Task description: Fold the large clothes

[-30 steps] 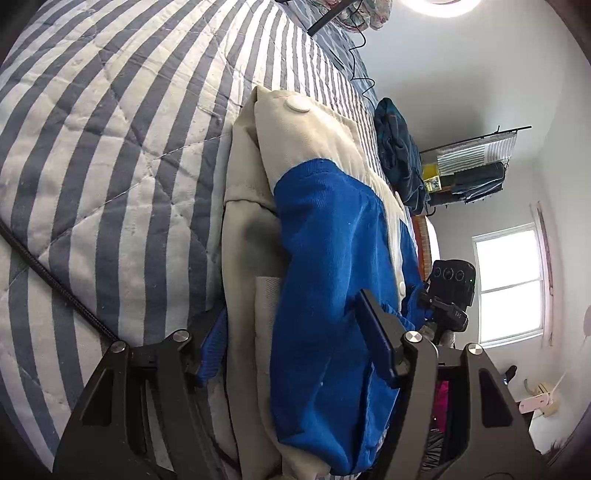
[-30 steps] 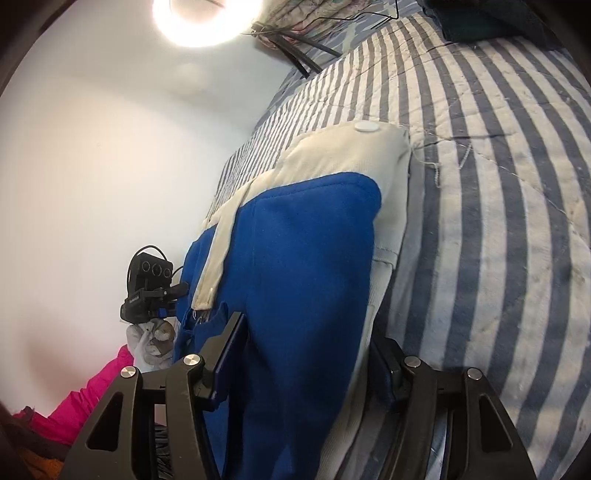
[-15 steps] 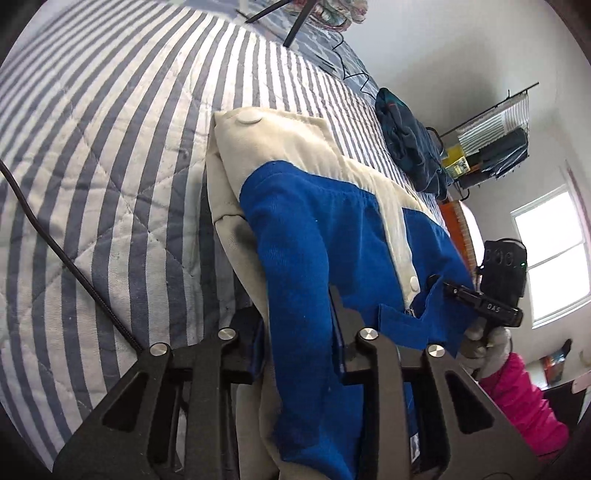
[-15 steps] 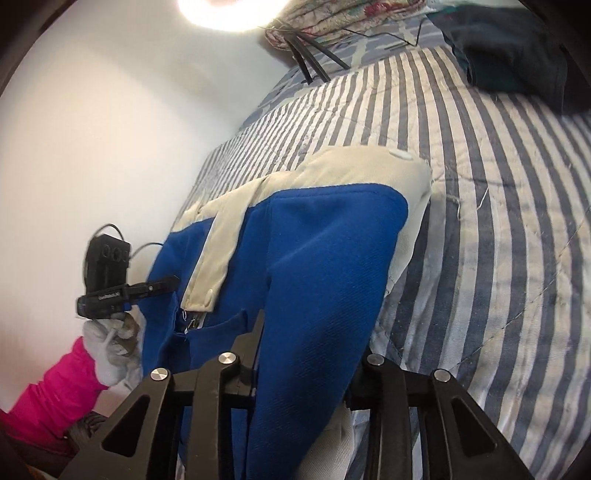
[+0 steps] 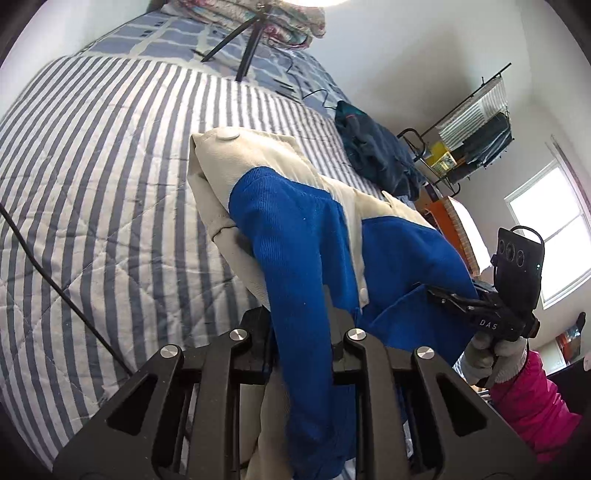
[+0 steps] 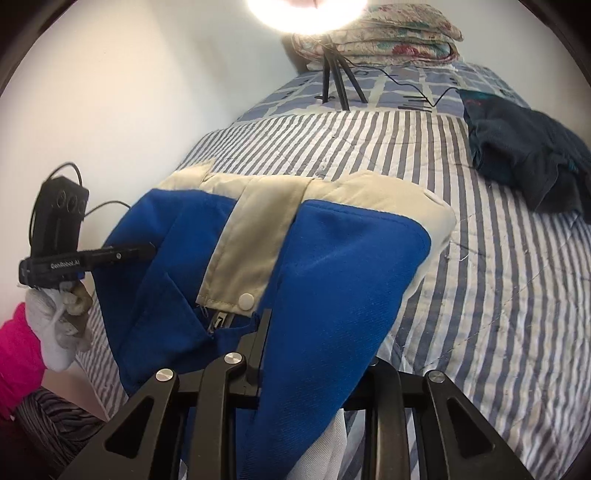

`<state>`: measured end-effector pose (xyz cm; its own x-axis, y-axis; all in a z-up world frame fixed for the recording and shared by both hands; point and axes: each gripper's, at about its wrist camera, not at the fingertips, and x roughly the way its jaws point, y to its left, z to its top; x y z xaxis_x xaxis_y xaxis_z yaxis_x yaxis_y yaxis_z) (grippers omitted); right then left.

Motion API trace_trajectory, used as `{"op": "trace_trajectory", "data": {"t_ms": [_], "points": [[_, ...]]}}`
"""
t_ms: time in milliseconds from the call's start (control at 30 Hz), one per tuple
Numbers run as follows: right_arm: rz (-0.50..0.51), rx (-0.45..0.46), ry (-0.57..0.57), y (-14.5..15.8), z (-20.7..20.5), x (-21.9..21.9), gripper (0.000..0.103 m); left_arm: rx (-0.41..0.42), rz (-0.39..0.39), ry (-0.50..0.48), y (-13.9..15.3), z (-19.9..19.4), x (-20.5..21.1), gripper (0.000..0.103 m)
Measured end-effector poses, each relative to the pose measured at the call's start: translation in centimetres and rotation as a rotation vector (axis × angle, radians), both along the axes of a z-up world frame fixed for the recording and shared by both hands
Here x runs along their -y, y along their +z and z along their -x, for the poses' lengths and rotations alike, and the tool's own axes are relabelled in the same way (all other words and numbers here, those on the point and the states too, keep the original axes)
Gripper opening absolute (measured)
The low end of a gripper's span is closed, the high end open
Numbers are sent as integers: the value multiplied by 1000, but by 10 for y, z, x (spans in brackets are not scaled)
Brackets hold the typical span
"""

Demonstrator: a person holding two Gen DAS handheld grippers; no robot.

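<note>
Item count, bed area

One blue-and-cream jacket (image 5: 295, 236), one dark garment (image 6: 524, 155), one tripod (image 6: 334, 79), one striped quilt (image 5: 96, 155), one folded floral blanket (image 6: 384, 35), two grippers: left gripper (image 5: 301, 332), right gripper (image 6: 314, 354).

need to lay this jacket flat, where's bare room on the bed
Free: the striped quilt between the jacket and the dark clothes heap, and the stripes beside the black cable. Crowded: the bed's head, with tripod, wires and folded blankets.

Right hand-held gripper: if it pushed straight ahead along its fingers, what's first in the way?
The blue and cream jacket itself: the right hand-held gripper, jaws closing, already has its blue fabric between them. Beyond it lies the striped quilt, though depth is unclear.
</note>
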<state>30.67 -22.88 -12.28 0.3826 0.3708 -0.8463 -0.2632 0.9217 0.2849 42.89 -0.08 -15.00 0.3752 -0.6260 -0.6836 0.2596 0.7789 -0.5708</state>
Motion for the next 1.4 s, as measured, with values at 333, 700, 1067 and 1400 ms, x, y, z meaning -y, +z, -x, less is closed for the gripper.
{"op": "trace_trajectory", "data": {"t_ms": [333,700,1067,1400], "points": [[119,70,-37,36,1,21,25,64,17,-81,28,-4,53,15],[205,122,-125,67,-15,87,25,137,32,-163,57,-39,136,15],[245,180,-210,86,-63,163,25,178,36,-231,82,-98,222,15],[231,228,-301,96,-127,232,25,221,60,-277,91,-183,295,15]]}}
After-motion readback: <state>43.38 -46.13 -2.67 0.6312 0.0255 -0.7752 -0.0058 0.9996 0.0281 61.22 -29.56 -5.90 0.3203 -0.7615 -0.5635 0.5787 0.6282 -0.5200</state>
